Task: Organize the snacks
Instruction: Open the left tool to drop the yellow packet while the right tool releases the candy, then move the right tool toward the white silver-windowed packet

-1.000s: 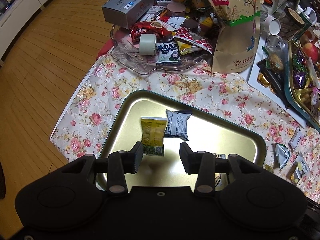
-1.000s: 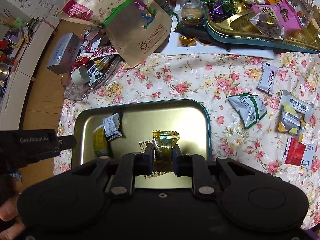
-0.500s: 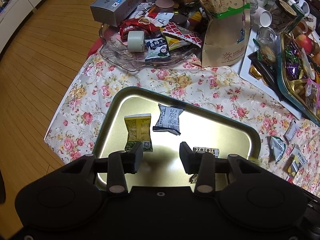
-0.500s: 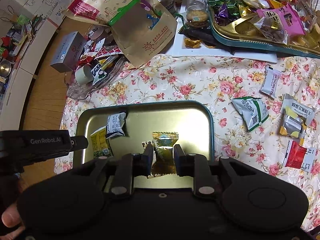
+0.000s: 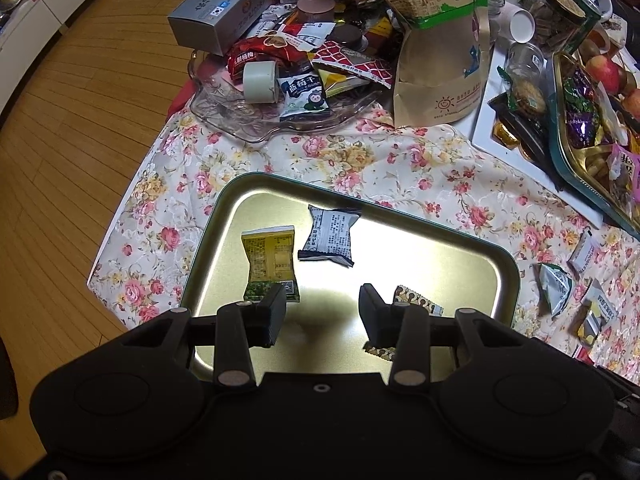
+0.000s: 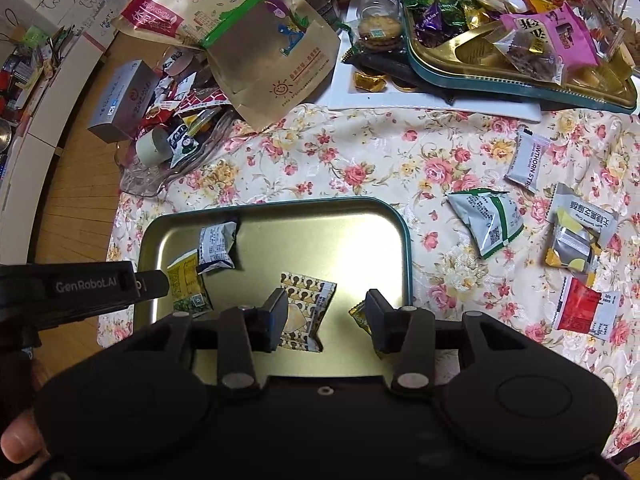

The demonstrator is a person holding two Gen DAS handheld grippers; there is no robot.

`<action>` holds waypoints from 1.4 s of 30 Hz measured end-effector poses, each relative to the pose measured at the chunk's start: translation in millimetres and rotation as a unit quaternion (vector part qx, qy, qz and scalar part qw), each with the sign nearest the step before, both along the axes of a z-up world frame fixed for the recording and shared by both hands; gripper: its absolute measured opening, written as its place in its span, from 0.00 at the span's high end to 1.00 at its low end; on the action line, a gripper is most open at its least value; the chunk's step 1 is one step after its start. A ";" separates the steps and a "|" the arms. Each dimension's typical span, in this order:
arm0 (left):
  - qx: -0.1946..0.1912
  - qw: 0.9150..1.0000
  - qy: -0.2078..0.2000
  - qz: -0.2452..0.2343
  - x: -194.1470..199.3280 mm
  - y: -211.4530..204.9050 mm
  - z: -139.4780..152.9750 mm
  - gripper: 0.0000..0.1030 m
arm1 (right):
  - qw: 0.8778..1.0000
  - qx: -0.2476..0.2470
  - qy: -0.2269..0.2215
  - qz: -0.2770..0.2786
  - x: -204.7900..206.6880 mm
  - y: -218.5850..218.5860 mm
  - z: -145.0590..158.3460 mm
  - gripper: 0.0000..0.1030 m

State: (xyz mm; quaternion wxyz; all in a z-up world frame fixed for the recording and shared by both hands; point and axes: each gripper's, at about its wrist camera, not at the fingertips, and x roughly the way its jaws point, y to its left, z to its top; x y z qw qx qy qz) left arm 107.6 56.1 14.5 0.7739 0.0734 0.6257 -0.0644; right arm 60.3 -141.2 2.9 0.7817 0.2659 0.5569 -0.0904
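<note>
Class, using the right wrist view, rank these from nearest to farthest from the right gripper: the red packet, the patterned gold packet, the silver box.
1. patterned gold packet, in the tray between the opening jaws of the right gripper.
2. red packet, right, on the cloth.
3. silver box, far left.

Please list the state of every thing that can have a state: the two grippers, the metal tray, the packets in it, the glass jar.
right gripper: jaws opening, nothing pressed between the pads
left gripper: open, empty
gold tray: flat on the cloth, holding packets
patterned packet: lying in the tray, released
yellow packet: lying flat in the tray
white packet: lying in the tray
glass jar: lying on its side, without a lid
</note>
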 end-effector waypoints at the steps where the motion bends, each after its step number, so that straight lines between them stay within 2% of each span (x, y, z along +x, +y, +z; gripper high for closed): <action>1: 0.000 1.000 0.000 -0.001 -0.4 -1.0 -0.2 0.52 | 1.000 -0.001 0.002 -0.001 -0.4 -0.5 -0.1 0.55; 27: 0.011 0.999 0.001 -0.045 -13.6 -46.6 -5.1 0.52 | 0.999 -0.011 0.029 -0.027 -16.8 -26.5 -3.3 0.55; 33: 0.018 0.998 -0.004 -0.066 -22.7 -66.3 -5.3 0.52 | 0.998 -0.017 0.036 -0.045 -26.5 -42.6 -3.0 0.55; 42: 0.008 0.994 0.005 -0.108 -39.7 -100.6 -8.7 0.52 | 0.996 -0.020 0.040 -0.076 -44.1 -73.5 -3.3 0.55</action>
